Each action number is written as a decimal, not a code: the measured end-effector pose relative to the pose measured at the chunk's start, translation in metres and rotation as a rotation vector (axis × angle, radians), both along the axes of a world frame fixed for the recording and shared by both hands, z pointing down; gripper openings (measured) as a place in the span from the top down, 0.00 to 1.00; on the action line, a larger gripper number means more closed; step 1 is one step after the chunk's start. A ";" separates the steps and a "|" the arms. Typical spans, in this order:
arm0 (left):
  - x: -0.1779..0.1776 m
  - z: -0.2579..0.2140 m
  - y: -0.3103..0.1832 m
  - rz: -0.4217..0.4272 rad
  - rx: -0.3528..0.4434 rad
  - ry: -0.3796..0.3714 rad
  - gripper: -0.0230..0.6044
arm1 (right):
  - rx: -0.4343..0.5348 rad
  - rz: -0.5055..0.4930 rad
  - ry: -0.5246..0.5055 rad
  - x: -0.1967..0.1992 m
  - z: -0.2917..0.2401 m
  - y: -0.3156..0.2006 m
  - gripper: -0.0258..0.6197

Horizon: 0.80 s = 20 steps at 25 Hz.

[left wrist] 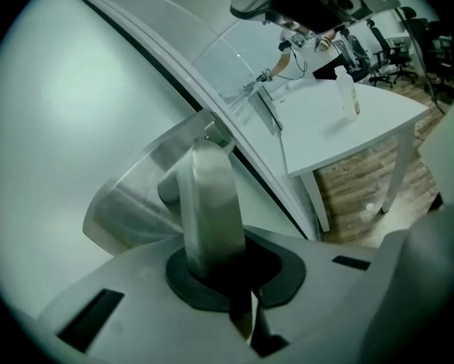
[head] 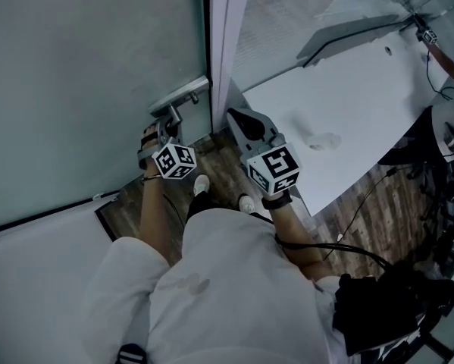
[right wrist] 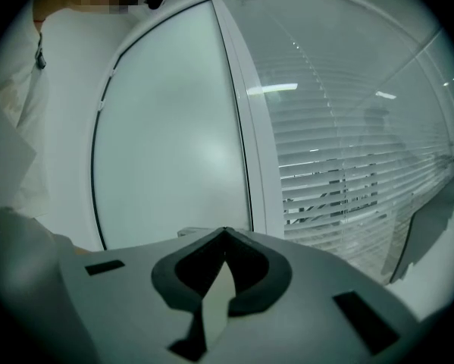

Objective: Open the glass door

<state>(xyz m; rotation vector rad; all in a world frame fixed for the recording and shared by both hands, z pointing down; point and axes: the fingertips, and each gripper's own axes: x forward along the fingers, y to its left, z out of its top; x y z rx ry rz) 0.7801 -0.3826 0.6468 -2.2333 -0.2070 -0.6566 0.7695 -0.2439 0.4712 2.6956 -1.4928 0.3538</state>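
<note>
The frosted glass door [head: 82, 89] fills the left of the head view, with a silver lever handle [head: 180, 97] at its right edge. My left gripper [head: 164, 127] is shut on that handle. In the left gripper view the lever [left wrist: 208, 196] runs straight into the jaws of the left gripper [left wrist: 219, 268] and sits wedged between them. My right gripper [head: 240, 118] is shut on nothing and hangs beside the white door frame [head: 225, 36], to the right of the handle. In the right gripper view the right gripper [right wrist: 225, 237] faces the door [right wrist: 173, 127] and the frame [right wrist: 245, 112].
A white table [head: 348, 105] stands to the right, behind a glass wall with blinds [right wrist: 348, 150]. Cables [head: 363, 196] trail over the wood floor. The person's white shoes [head: 201, 183] stand close to the door. Office chairs [left wrist: 397, 51] sit far back.
</note>
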 end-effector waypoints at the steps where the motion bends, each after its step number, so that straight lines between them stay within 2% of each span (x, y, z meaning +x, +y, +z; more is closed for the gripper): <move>1: -0.002 0.000 -0.001 0.006 0.031 -0.017 0.96 | 0.004 0.000 0.004 -0.002 -0.002 0.002 0.97; 4: -0.011 -0.001 -0.002 0.030 0.140 -0.085 0.96 | 0.023 0.006 0.017 -0.009 -0.008 0.015 0.97; 8: -0.021 0.002 0.001 0.046 0.219 -0.169 0.96 | 0.061 0.013 0.032 -0.018 -0.018 0.031 0.97; 13: -0.040 0.001 -0.001 0.058 0.377 -0.337 0.96 | 0.106 0.007 0.032 -0.030 -0.029 0.046 0.97; 15: -0.047 0.001 0.002 0.051 0.394 -0.358 0.96 | 0.122 -0.007 0.035 -0.036 -0.033 0.048 0.97; 20: -0.057 0.008 0.009 0.057 0.399 -0.341 0.96 | 0.145 -0.061 0.055 -0.053 -0.037 0.050 0.97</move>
